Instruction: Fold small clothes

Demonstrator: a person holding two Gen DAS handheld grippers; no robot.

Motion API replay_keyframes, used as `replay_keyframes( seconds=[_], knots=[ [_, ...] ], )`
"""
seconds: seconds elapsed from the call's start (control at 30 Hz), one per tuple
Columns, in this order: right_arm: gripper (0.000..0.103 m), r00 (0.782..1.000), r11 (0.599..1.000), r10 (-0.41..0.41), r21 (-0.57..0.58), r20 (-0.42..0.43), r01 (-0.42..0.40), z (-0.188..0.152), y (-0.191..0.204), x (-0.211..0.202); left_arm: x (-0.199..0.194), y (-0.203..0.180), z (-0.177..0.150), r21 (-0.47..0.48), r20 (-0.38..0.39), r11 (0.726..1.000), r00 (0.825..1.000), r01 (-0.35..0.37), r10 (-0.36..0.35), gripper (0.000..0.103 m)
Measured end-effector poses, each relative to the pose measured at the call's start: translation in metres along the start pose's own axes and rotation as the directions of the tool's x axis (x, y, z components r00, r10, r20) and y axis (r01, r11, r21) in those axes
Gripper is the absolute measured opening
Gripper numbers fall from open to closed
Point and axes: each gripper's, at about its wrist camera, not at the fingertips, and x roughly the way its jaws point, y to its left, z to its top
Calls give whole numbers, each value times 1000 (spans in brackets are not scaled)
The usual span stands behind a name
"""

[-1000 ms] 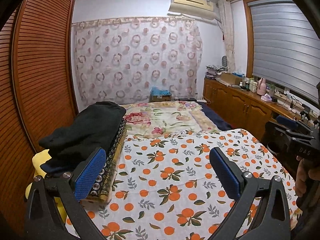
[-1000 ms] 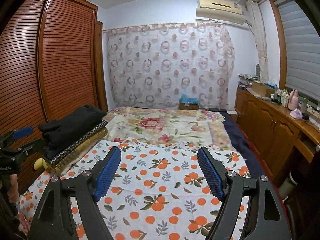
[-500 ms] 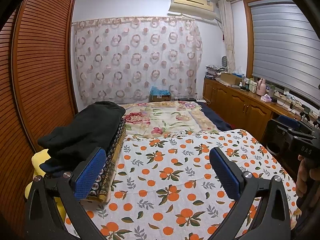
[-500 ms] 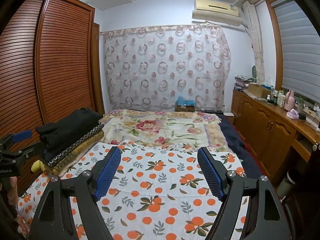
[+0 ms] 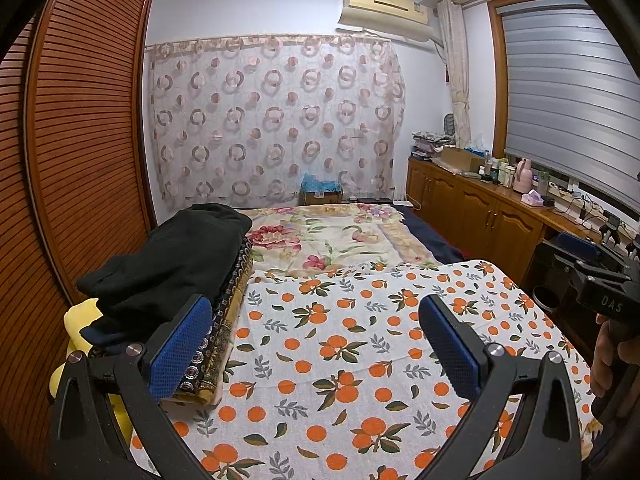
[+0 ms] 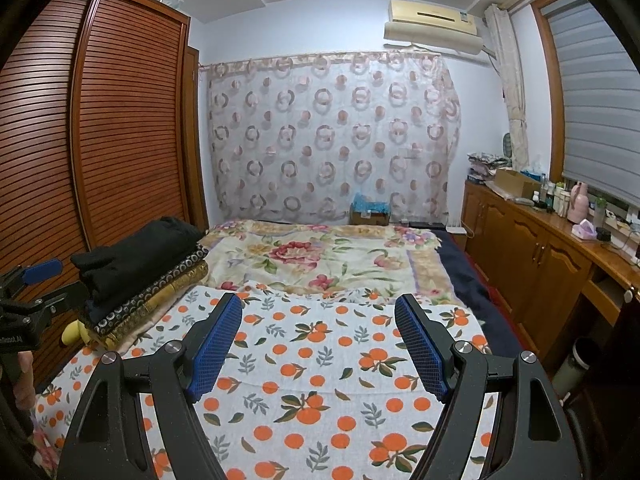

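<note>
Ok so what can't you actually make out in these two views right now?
- Left wrist view: the bottom of the clothes stack is hidden by the left hand-held gripper.
- Right wrist view: the yellow item under the stack is mostly covered, so it cannot be identified.
- Both views: the orange-print cloth is cut off by the bottom edge.
- Countertop bottles: too small.

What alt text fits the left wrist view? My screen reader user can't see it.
The open left gripper hovers empty over an orange-print cloth spread on a bed. A stack of folded clothes, black on top, sits to its left.
</note>
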Motion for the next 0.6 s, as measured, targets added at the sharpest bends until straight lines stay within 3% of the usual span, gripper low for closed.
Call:
replay_keyframes(
  seconds=[0.6],
  knots=[
    [80, 1000, 1000, 2, -9, 6, -2, -3, -7, 2, -1, 0, 1, 0, 2, 1000, 1000, -1, 1, 103]
  ],
)
